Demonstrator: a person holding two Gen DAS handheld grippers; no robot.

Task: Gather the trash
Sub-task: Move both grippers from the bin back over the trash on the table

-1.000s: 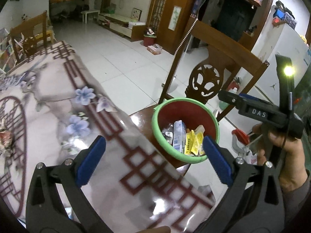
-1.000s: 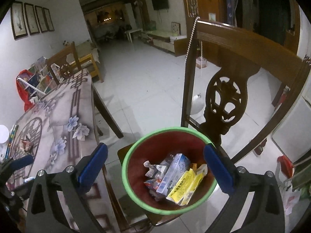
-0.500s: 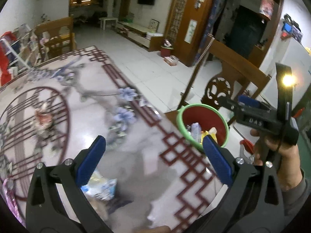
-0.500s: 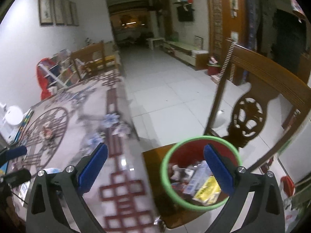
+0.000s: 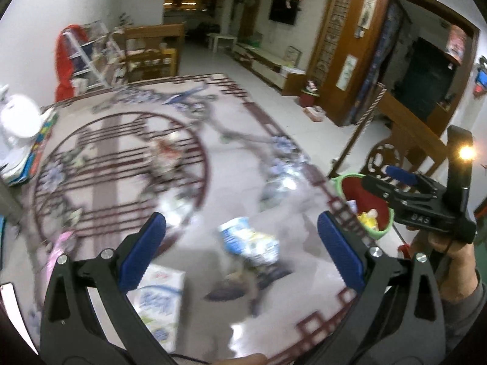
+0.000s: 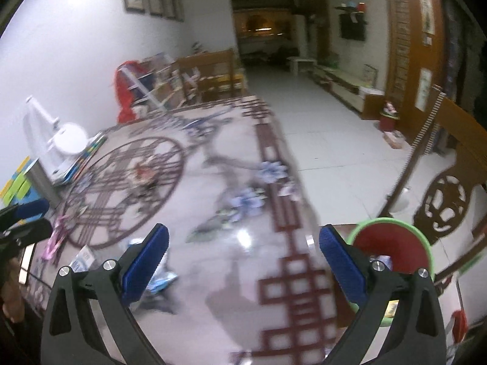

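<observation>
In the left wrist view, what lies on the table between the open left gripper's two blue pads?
A crumpled blue-and-white wrapper lies between the pads of the left gripper, on the glossy patterned table; motion blur hides detail.

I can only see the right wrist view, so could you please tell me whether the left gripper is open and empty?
Observer: Yes, the left gripper is open, with nothing between its fingers.
Operator: Thank you. What lies ahead of it?
Observer: A crumpled blue and white wrapper lies on the table, framed between the two fingers in its camera.
Operator: Is anything else close by?
Observer: A white pack lies flat on the table, partly hidden behind the finger on the left side of that camera's picture. Blur hides its print.
</observation>
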